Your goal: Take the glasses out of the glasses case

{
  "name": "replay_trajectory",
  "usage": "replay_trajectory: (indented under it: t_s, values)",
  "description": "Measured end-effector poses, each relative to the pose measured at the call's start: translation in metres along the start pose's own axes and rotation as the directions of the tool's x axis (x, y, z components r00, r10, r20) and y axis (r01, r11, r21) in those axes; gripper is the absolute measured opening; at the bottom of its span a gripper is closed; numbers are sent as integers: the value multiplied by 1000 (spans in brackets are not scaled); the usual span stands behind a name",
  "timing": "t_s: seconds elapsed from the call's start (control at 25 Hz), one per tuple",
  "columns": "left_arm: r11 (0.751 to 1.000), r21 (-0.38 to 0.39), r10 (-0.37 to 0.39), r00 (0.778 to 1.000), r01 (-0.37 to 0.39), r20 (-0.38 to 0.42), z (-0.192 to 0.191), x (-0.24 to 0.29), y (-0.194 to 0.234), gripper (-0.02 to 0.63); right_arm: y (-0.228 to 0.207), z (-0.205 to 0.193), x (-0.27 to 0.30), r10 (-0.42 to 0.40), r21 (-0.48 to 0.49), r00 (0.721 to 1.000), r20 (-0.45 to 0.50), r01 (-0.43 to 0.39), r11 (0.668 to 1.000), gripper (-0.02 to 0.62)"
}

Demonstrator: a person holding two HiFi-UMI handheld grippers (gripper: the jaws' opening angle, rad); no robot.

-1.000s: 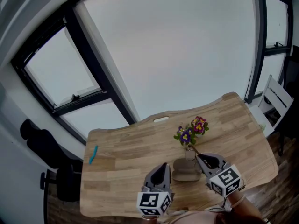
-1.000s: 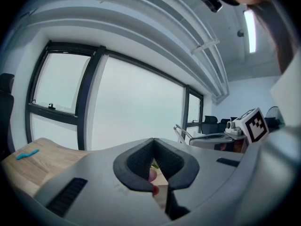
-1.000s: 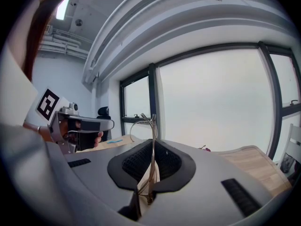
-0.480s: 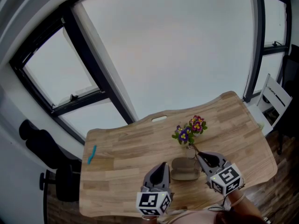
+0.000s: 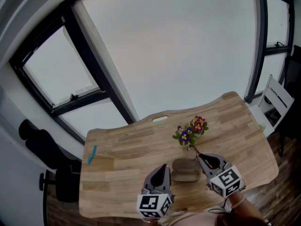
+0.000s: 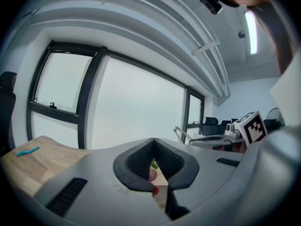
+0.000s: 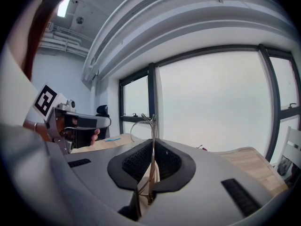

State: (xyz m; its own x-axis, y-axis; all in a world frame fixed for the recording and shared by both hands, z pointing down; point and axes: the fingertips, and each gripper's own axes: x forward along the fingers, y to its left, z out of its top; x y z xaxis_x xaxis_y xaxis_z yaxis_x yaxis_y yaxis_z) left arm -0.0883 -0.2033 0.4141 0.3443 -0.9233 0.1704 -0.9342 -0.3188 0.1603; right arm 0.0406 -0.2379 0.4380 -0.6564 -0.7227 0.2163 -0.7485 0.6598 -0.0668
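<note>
A grey-brown glasses case lies on the wooden table, between my two grippers. My right gripper is just right of the case and is shut on thin wire-framed glasses, which stand up edge-on between its pads. In the head view the glasses show only as a thin line at the jaw tips. My left gripper hovers left of the case, shut with nothing between its pads. It also appears in the right gripper view, where the left gripper is held by a hand.
A small vase of purple and pink flowers stands right behind the case. A teal object lies near the table's left edge. A black office chair is at the left, a white chair at the right. Big windows stand beyond the table.
Nearly nothing differs: the head view has shifted slightly, and both grippers keep their places beside the case.
</note>
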Motion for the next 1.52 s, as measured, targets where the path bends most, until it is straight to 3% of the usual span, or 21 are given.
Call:
replay_trajectory:
  t_s: [1.52]
  values:
    - [1000,-4,-25,999,25,-25,-8,7,-6,0,-8,-4,-1,-28,2,999,-21,28,1000,12]
